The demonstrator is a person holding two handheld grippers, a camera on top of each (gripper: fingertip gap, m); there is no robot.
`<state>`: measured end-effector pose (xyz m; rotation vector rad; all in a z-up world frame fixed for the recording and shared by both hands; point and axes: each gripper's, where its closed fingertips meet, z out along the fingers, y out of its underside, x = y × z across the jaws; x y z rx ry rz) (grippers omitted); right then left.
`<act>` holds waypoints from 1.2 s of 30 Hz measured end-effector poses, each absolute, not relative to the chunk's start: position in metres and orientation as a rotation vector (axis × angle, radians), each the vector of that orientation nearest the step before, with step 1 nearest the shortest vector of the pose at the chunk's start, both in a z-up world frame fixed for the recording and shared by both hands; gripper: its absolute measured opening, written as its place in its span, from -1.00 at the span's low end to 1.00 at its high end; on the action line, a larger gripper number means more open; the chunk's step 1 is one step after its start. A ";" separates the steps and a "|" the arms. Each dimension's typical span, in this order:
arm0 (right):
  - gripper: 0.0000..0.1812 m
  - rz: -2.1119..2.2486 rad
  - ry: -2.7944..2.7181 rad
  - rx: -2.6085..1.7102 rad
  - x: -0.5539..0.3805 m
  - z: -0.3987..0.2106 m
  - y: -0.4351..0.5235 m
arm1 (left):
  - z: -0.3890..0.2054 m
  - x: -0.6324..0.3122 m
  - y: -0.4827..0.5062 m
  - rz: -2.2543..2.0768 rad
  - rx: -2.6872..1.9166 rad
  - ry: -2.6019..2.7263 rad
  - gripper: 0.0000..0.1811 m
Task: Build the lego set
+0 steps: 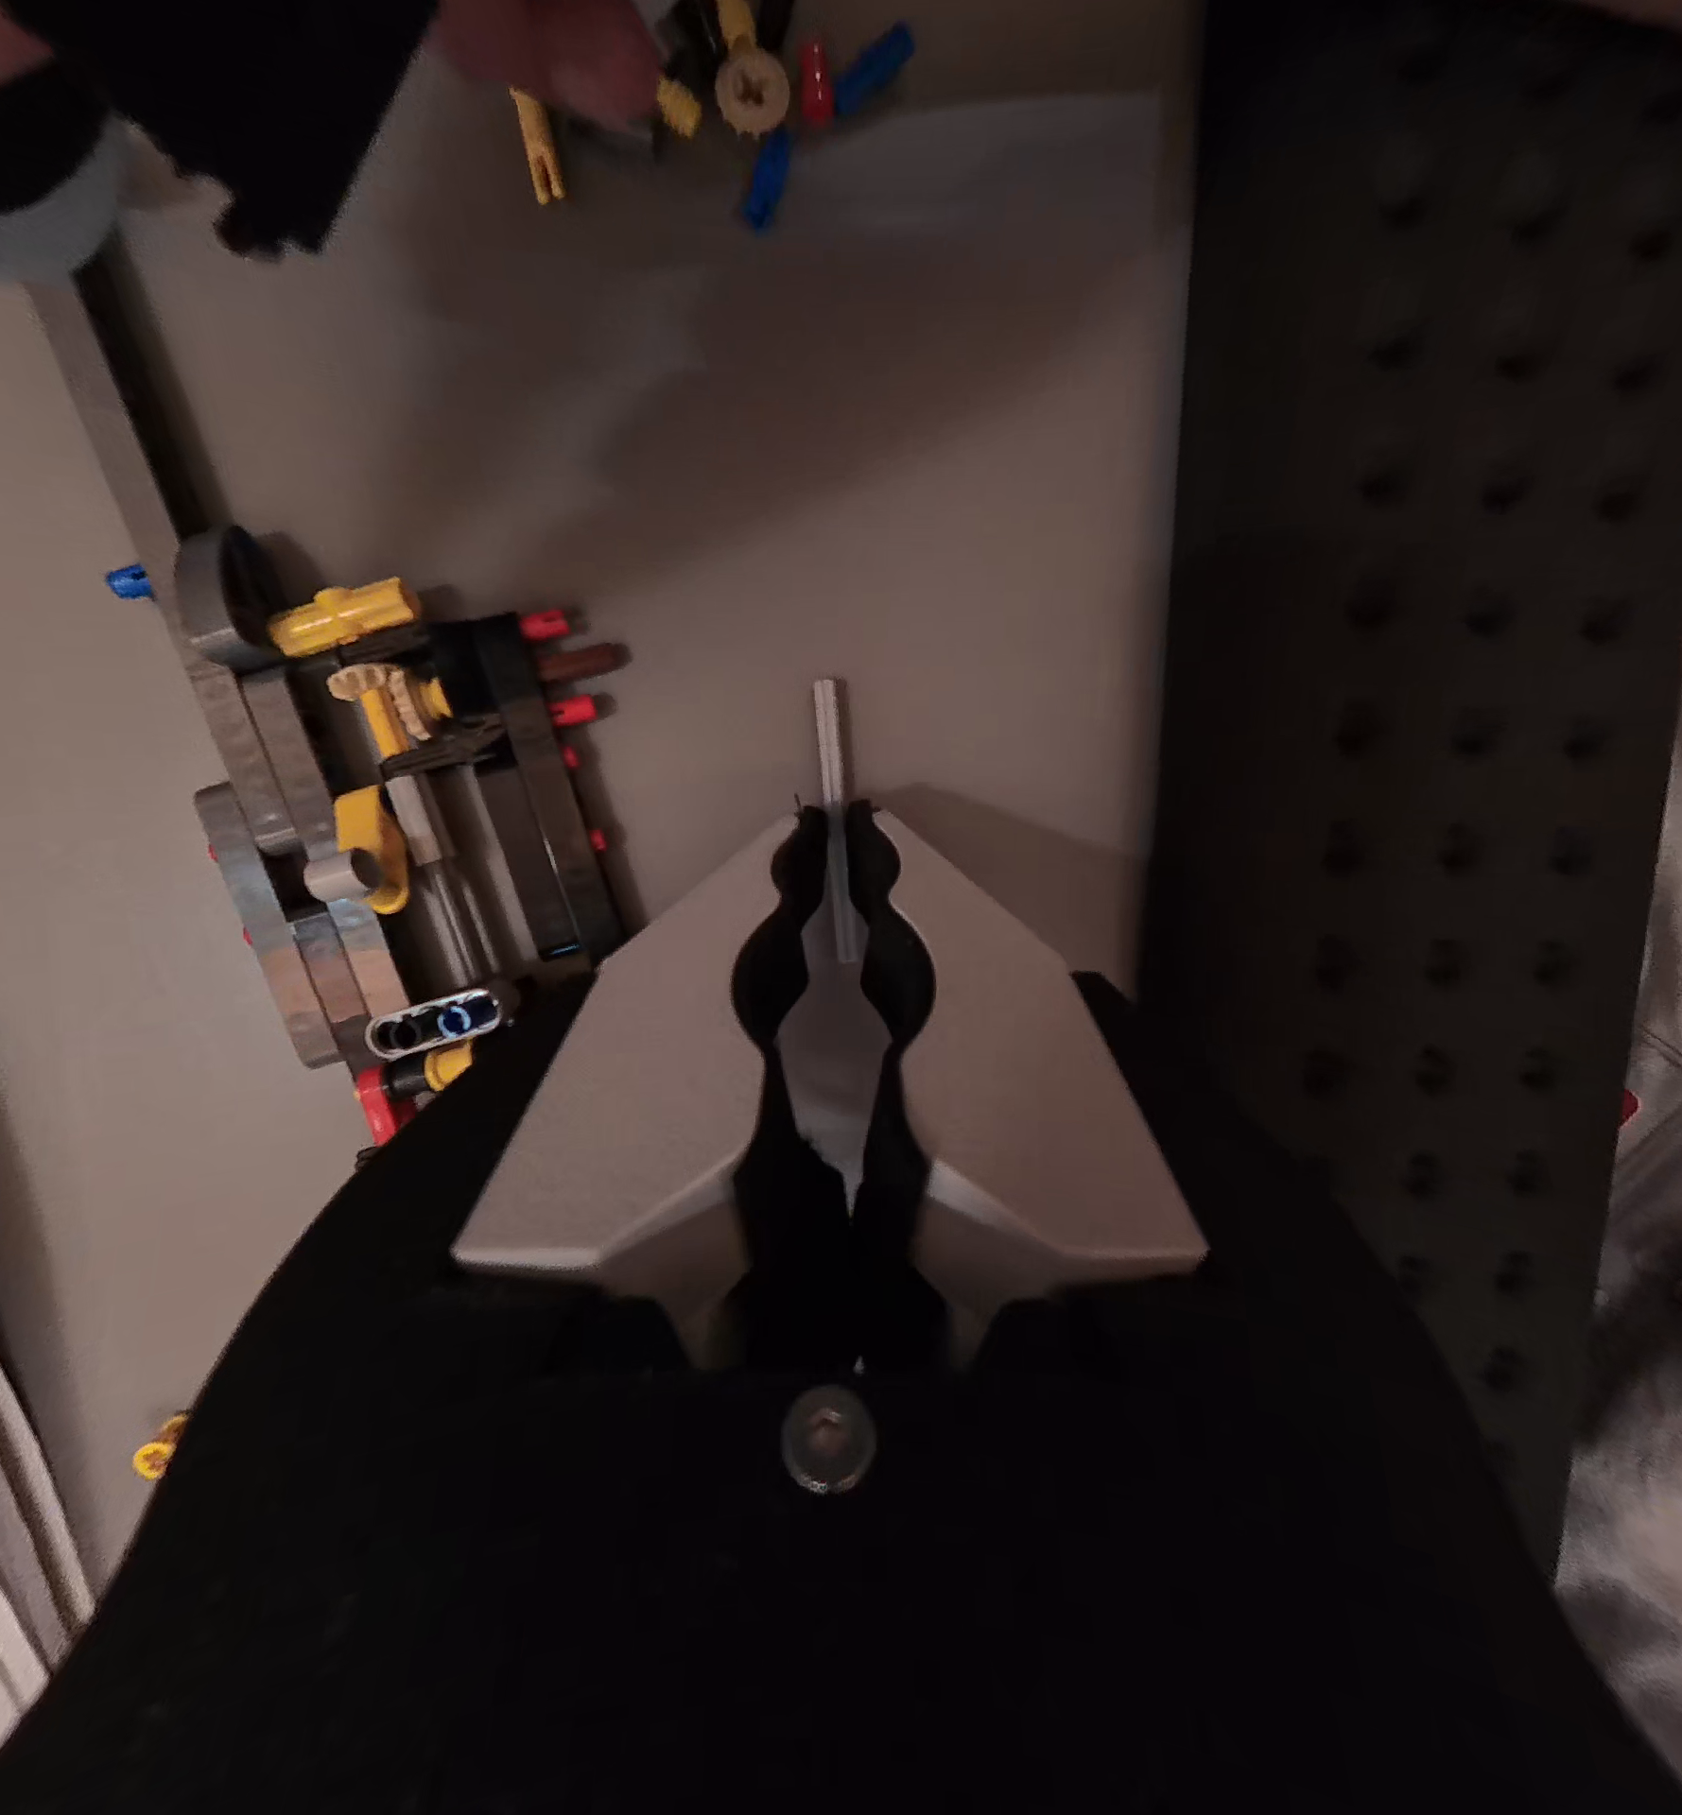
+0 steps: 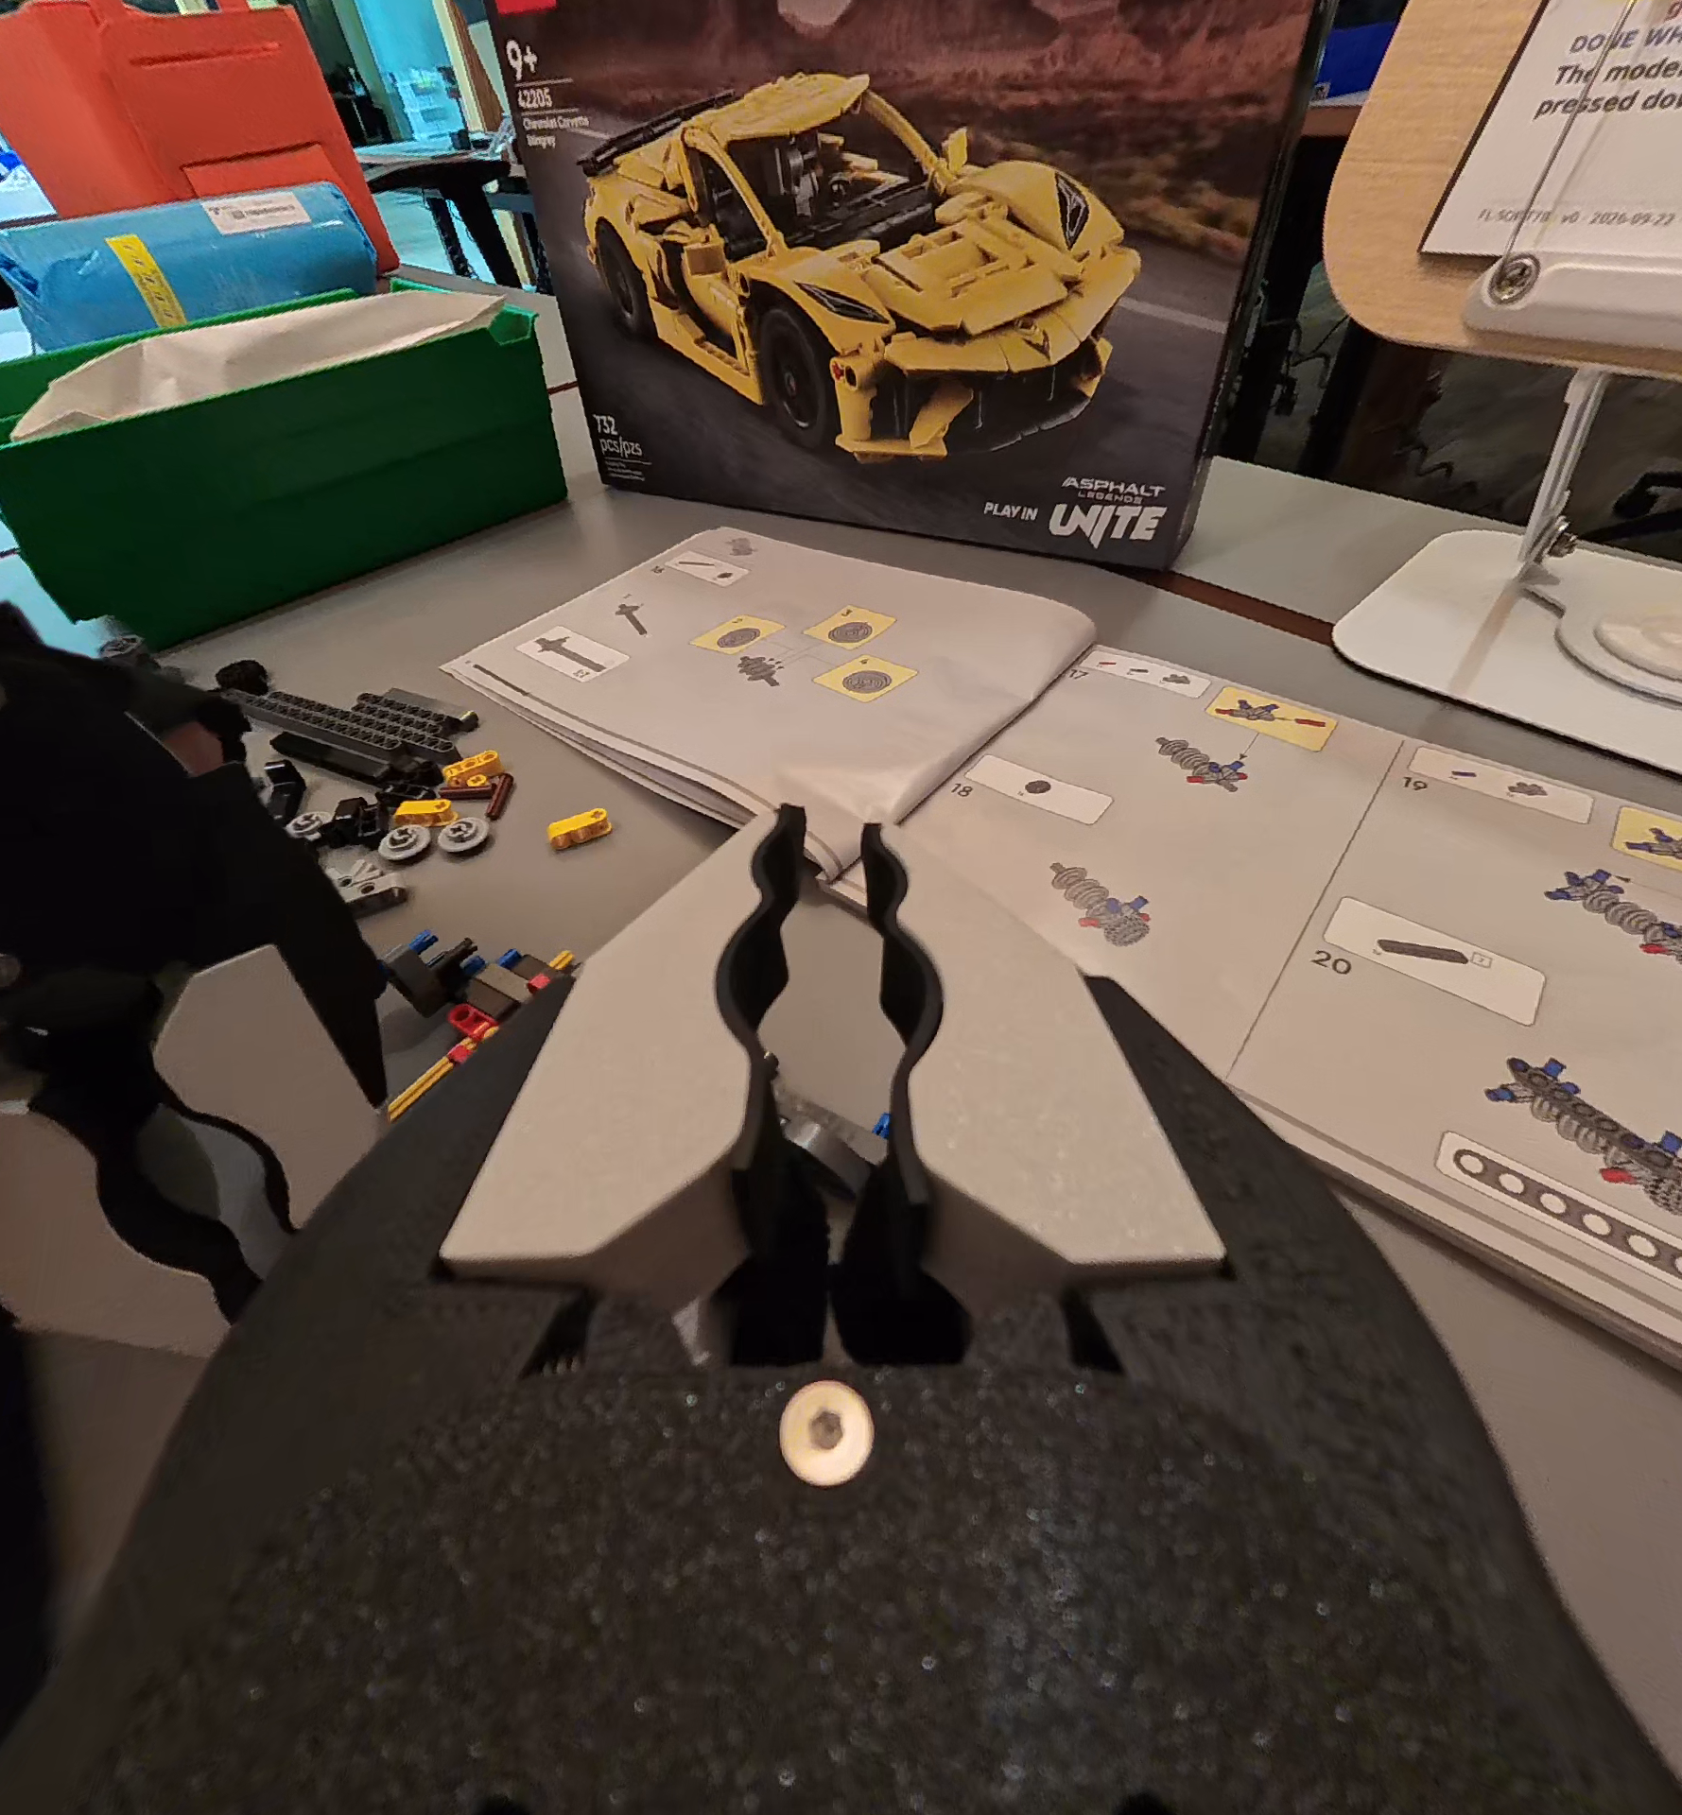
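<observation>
While pinched at left gripper [image 1: 829, 815] tips, grey axle [image 1: 830, 732] jutting beyond; right gripper [image 2: 832, 835] parted, empty.

The right gripper [image 2: 832, 835] hangs over the open instruction booklet [image 2: 1161, 874] with a clear gap between its fingertips and nothing held at the tips. Behind the booklet stands the set's box [image 2: 915, 265], picturing a yellow car. Left of the booklet, loose black, grey and yellow lego pieces [image 2: 404, 786] lie on the grey table [image 2: 562, 913], before a green bin [image 2: 277, 471]. The left gripper [image 2: 129, 1129] shows at the left edge.
</observation>
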<state>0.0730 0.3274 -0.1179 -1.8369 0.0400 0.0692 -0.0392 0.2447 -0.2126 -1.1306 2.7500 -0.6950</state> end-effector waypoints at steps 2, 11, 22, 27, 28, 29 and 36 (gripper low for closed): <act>-0.88 0.075 0.041 -1.840 0.073 -0.119 0.328 | -0.213 -0.037 0.245 -0.685 -1.124 2.725 -0.97; -0.88 0.083 0.043 -1.843 0.072 -0.120 0.327 | -0.135 -0.050 0.272 -1.227 -1.362 2.026 -0.72; -0.72 0.248 -0.369 -2.142 -0.040 -0.153 0.383 | -0.159 -0.158 0.430 -0.888 -1.727 1.458 -0.71; -0.61 0.248 -0.505 -2.239 -0.069 -0.173 0.411 | -0.153 -0.159 0.436 -0.946 -1.718 1.391 -0.73; -0.60 0.234 -0.524 -2.250 -0.070 -0.176 0.414 | -0.152 -0.159 0.435 -0.964 -1.717 1.389 -0.73; -0.59 0.216 -0.540 -2.264 -0.070 -0.180 0.417 | -0.151 -0.160 0.436 -0.980 -1.711 1.378 -0.73; -0.69 0.172 -0.613 -2.341 -0.071 -0.194 0.427 | -0.146 -0.161 0.436 -1.062 -1.704 1.349 -0.74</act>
